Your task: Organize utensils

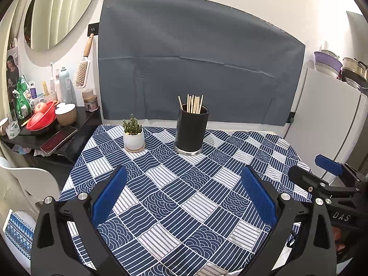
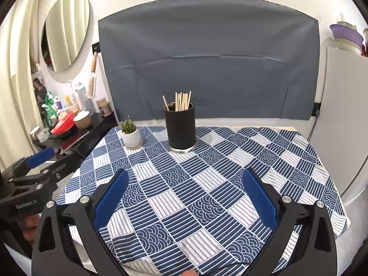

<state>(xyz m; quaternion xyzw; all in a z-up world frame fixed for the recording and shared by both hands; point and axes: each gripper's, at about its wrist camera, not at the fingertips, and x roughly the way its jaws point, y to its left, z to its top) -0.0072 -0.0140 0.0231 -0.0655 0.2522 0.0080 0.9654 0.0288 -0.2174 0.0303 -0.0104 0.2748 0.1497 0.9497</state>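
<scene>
A black cylindrical holder (image 1: pixel 191 130) (image 2: pixel 181 129) stands upright near the back of the table and holds several wooden chopsticks (image 1: pixel 194 104) (image 2: pixel 182 101). My left gripper (image 1: pixel 184 181) hovers open over the near part of the tablecloth with nothing between its blue pads (image 1: pixel 108 195). The right gripper (image 2: pixel 185 181) is likewise open and empty above the cloth. Each gripper shows in the other's view: the right gripper (image 1: pixel 310 174) at the right edge, the left gripper (image 2: pixel 56 158) at the left edge.
A small potted cactus (image 1: pixel 133 135) (image 2: pixel 130 132) sits left of the holder. The table wears a blue and white patterned cloth (image 1: pixel 184 184) (image 2: pixel 207 172). A dark side shelf (image 1: pixel 76 126) on the left carries a red basket, a phone and bottles. A white fridge (image 1: pixel 326 124) stands right.
</scene>
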